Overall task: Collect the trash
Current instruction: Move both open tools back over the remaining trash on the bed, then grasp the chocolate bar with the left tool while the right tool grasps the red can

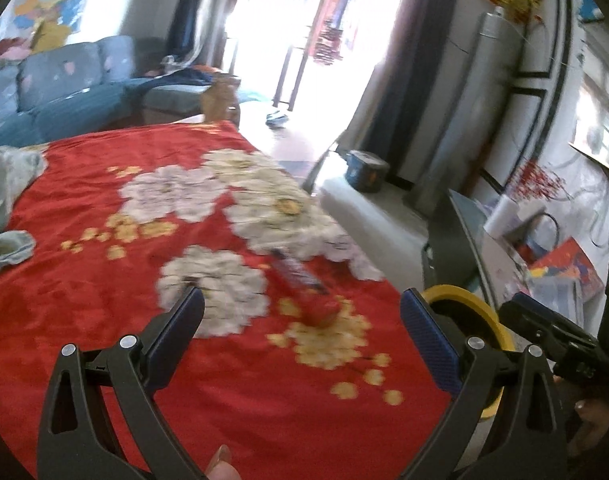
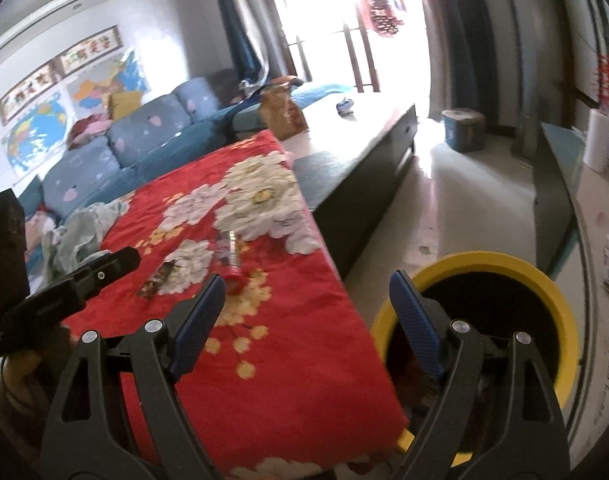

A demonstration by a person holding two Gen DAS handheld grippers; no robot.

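- The left gripper is being held with its jaws spread wide above a red flowered blanket; nothing is being gripped between its blue pads.
- The right gripper is likewise being held wide open, with nothing being clasped; its left finger is being seen over the blanket edge and its right finger over the mouth of a yellow-rimmed bin.
- A plastic bottle with a red cap is being shown lying on its side on the blanket, ahead of the left gripper and apart from its fingers; in the right wrist view the same bottle is being seen just beyond that gripper's left fingertip.
- A small dark wrapper is being seen lying flat on the blanket, to the left of the bottle.
- The bin is being shown standing on the floor just beside the blanket's right edge, its inside dark.
- Crumpled pale green cloth is being seen at the far left of the blanket.
- A blue sofa is being shown behind it all.
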